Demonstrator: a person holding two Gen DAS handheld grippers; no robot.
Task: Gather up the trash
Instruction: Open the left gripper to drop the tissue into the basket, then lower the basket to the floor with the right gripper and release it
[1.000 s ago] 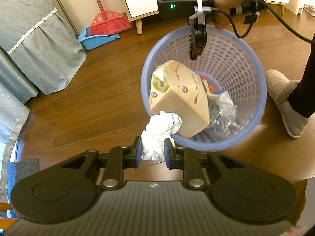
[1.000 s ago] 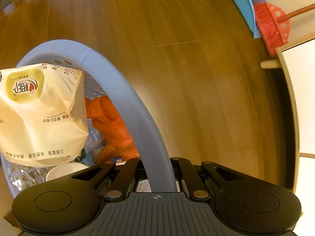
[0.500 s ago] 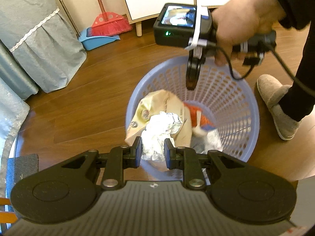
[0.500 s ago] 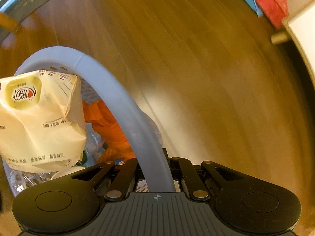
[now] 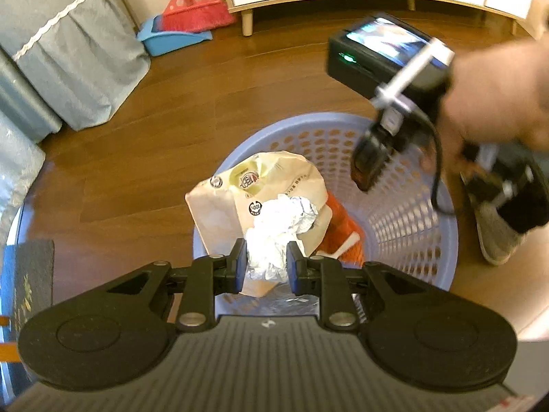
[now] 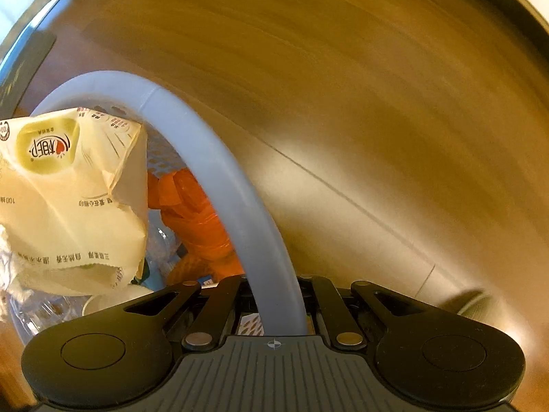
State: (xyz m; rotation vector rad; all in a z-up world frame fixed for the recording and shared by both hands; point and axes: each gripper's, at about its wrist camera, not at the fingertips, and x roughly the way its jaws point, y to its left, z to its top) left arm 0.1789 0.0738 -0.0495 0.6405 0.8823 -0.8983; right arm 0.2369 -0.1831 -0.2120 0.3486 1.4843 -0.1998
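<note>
My left claw (image 5: 264, 262) pinches a crumpled foil wad (image 5: 279, 226) right above the lavender basket (image 5: 405, 206); my right claw (image 6: 274, 295) clamps the basket's rim, paper bag (image 6: 68, 199) stuffed inside.

The basket (image 5: 405, 206) is light purple with little holes. The crumpled paper (image 5: 278, 230) is white, the bag (image 5: 274, 185) cream with green. The floor (image 5: 171, 158) is brown.

Right gripper (image 5: 372, 168) motion-blurred; basket (image 5: 405, 206) floor hidden beneath trash
</note>
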